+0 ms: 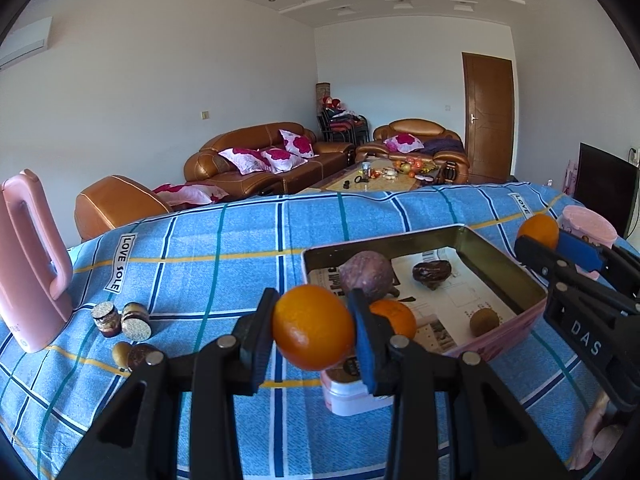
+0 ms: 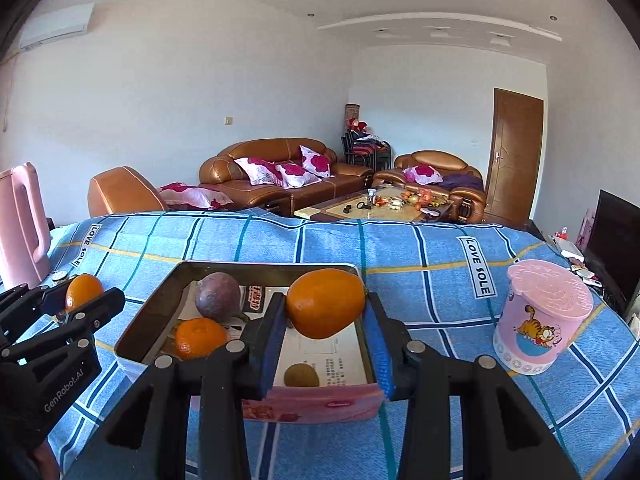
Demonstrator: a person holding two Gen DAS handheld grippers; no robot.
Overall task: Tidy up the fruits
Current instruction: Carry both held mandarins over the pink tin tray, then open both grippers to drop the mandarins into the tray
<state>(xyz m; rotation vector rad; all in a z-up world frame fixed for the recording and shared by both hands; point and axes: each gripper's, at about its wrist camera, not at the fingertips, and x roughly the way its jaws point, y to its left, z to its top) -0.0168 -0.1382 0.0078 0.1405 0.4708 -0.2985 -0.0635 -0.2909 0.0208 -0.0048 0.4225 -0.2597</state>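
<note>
My left gripper (image 1: 312,326) is shut on an orange (image 1: 313,327) and holds it above the cloth, just left of the pink tin box (image 1: 500,350). My right gripper (image 2: 326,310) is shut on a second orange (image 2: 326,303) over the same box (image 2: 316,402). The box holds a purple passion fruit (image 2: 218,296), a small orange (image 2: 200,338), a brown kiwi-like fruit (image 2: 301,375) and a dark date (image 1: 432,274). Each gripper shows in the other's view, the right gripper (image 1: 538,240) and the left gripper (image 2: 82,294).
A blue checked cloth (image 1: 224,240) covers the table. A pink jug (image 1: 30,264) stands far left with small cork-topped jars (image 1: 120,320) and nuts beside it. A pink Garfield canister (image 2: 540,320) stands to the right. A pink cup (image 1: 352,392) sits below my left gripper.
</note>
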